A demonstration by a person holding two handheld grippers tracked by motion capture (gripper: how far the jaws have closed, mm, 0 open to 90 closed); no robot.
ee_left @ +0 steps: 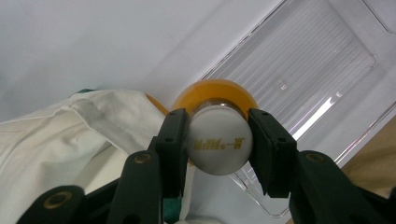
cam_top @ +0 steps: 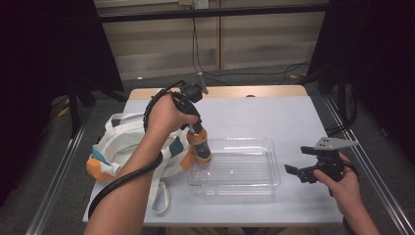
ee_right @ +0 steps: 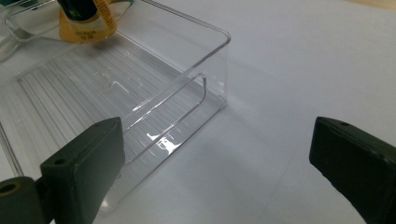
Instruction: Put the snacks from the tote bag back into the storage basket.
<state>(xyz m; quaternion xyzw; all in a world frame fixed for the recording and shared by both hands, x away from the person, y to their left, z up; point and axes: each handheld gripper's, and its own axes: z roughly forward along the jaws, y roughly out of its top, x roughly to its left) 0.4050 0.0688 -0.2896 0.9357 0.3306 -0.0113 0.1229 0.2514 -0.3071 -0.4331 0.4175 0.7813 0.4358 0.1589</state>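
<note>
An orange drink bottle (cam_top: 198,143) with a white cap (ee_left: 219,140) stands upright at the left end of a clear plastic bin (cam_top: 274,166). My left gripper (cam_top: 194,125) is shut on the cap from above, its black pads (ee_left: 173,135) pressing either side. From the right gripper view the bottle's base (ee_right: 86,23) shows inside the bin (ee_right: 196,79). My right gripper (cam_top: 297,171) rests on the table right of the bin, its jaws wide apart with nothing between them (ee_right: 217,158).
A white cloth tote bag (cam_top: 122,142) with teal and orange trim lies left of the bin, touching it; its fabric (ee_left: 70,140) sits just beside the bottle. The grey tabletop (cam_top: 274,117) stretches behind and to the right of the bin.
</note>
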